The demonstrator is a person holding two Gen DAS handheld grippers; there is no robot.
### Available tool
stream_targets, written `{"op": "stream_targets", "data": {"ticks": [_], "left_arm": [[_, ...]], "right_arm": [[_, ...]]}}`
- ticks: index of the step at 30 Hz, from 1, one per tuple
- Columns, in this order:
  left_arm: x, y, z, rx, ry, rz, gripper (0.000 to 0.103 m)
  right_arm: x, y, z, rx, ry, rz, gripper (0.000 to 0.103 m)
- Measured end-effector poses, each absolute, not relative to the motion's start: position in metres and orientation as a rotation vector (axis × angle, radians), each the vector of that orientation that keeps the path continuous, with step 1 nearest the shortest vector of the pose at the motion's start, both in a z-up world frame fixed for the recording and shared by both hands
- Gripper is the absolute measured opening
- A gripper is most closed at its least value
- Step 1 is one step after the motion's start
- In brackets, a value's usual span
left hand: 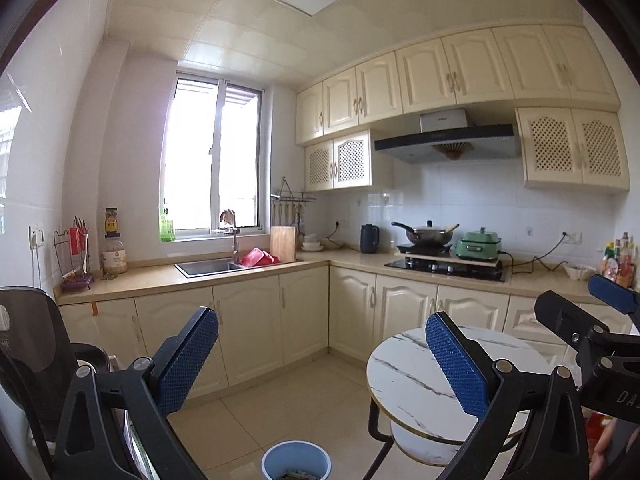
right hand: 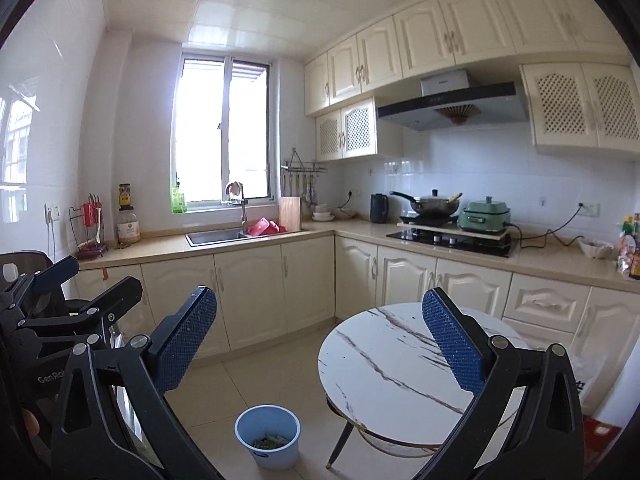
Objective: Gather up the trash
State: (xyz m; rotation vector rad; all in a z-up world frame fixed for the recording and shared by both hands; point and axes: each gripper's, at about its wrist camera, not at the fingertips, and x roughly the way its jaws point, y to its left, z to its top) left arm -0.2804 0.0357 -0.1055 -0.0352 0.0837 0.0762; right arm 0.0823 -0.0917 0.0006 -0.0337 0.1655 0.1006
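Looking along the left gripper (left hand: 322, 354), its blue fingers (left hand: 186, 360) are standing wide apart and holding nothing. Near the bottom edge a blue bin (left hand: 297, 460) is sitting on the floor, cut off, its contents hard to make out. A round marble table (left hand: 408, 376) is standing right of it, and the right gripper (left hand: 600, 312) is poking in at the far right.

Along the right gripper (right hand: 320, 340), the fingers (right hand: 184, 344) are likewise spread and empty. The bin (right hand: 267, 436) is showing whole, left of the table (right hand: 384, 364), with greenish trash (right hand: 272, 441) lying inside, too small to identify.
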Motion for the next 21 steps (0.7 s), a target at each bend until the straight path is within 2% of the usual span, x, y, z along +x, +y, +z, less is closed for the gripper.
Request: {"op": "stream_targets", "data": {"ticks": [9, 21], "left_arm": [[-0.291, 0.037, -0.138, -0.022, 0.051, 0.057, 0.102], [-0.249, 0.045, -0.12, -0.024, 0.083, 0.042, 0.102]], "right_arm": [[0.069, -0.093, 0.003, -0.031, 0.126, 0.049, 0.103], [0.07, -0.099, -0.004, -0.027, 0.142, 0.033, 0.103]]}}
